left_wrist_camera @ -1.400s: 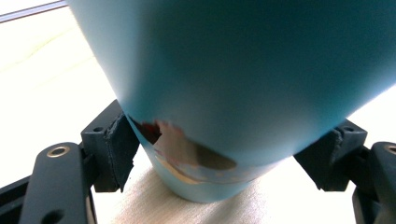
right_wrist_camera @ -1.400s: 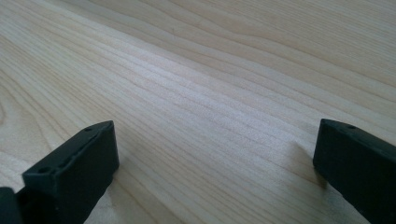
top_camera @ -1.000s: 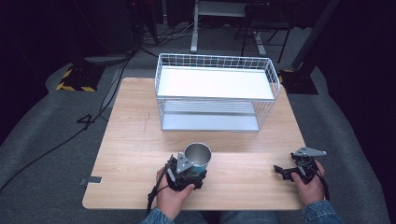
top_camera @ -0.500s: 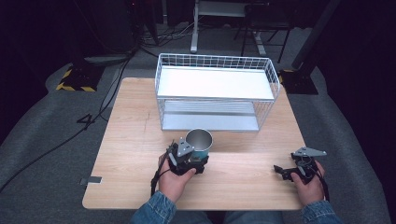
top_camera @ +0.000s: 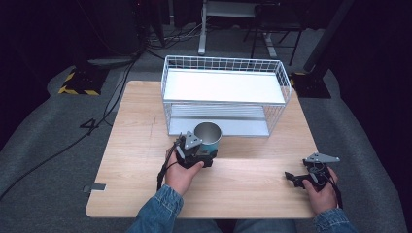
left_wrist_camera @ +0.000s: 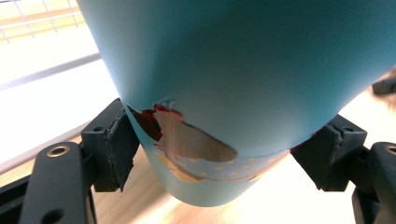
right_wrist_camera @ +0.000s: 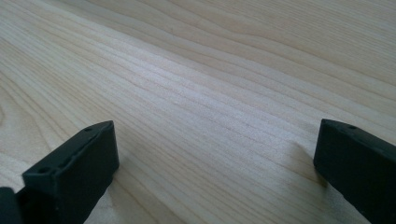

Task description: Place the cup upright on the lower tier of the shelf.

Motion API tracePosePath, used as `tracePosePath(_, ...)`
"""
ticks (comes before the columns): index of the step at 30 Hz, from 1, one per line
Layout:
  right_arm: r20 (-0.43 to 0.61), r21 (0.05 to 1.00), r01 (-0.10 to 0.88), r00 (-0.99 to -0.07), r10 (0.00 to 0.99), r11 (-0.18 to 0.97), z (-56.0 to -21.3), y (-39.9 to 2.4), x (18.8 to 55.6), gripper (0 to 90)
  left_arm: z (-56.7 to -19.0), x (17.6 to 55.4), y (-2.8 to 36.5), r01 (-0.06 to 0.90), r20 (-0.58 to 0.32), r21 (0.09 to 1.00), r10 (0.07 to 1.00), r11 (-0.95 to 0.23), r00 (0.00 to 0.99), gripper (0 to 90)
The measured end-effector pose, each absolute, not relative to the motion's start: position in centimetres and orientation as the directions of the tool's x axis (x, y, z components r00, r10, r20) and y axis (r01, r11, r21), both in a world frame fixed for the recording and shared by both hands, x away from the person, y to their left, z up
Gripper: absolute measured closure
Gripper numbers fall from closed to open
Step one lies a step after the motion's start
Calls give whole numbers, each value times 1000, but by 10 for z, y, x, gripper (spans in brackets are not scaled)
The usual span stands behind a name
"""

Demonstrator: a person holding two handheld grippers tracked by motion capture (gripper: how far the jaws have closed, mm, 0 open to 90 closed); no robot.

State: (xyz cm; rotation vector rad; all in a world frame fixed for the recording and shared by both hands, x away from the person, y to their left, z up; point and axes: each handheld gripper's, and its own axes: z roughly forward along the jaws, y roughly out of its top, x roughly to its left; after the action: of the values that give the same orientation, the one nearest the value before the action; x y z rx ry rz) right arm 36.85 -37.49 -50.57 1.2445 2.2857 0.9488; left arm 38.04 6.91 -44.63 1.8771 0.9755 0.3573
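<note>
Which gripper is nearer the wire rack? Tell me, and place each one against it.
Left. The left gripper, shut on the blue cup, is just in front of the wire rack, at its lower shelf opening. The right gripper rests open on the table, well back toward the person's right.

Floor [top_camera: 58, 145] marking — a "4"

Denim sleeves, blue. Left gripper [top_camera: 206, 145] and right gripper [top_camera: 294, 177]: black bodies, grey three-cornered top plates, black trailing cables. Jaw blocks black, screw holes visible.
</note>
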Motion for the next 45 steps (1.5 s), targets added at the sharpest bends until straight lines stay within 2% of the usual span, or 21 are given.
tracePosePath(38,-2,709,596,-532,847,376,-506,-374,368,2,-458,465,35,395,-52,897,842,-197,538,230)
tracePosePath(45,-2,709,596,-533,846,377,-506,-373,368,2,-462,476,29,395,-87,907,854,-145,514,229)
